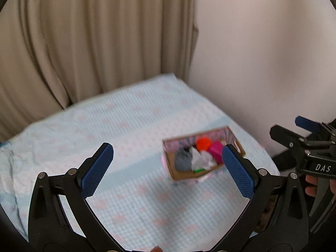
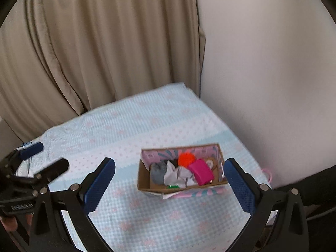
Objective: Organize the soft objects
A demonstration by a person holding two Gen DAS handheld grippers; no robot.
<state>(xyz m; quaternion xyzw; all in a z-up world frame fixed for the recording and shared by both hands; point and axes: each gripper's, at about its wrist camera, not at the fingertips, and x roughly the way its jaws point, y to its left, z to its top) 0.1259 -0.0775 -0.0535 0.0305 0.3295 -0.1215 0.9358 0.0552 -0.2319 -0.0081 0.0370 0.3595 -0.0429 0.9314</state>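
Left hand-held gripper (image 1: 167,169) spread wide, empty, above bed (image 1: 126,126). Right hand-held gripper (image 2: 169,185) likewise spread, empty. Cardboard box (image 2: 145,179) ahead between right fingers, holding orange ball (image 2: 185,159), pink block (image 2: 201,172), grey cloth (image 2: 158,173), white wad (image 2: 177,174).

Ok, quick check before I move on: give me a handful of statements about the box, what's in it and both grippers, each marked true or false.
1. The cardboard box sits on the light blue bedspread. True.
2. The orange ball lies on the bedspread outside the box. False: it is inside the box, near the far wall.
3. The right gripper is open and holds nothing. True.
4. The left gripper is shut on the pink block. False: its jaws are wide apart and empty; the block lies in the box.
5. A grey soft item lies at the box's left end. True.
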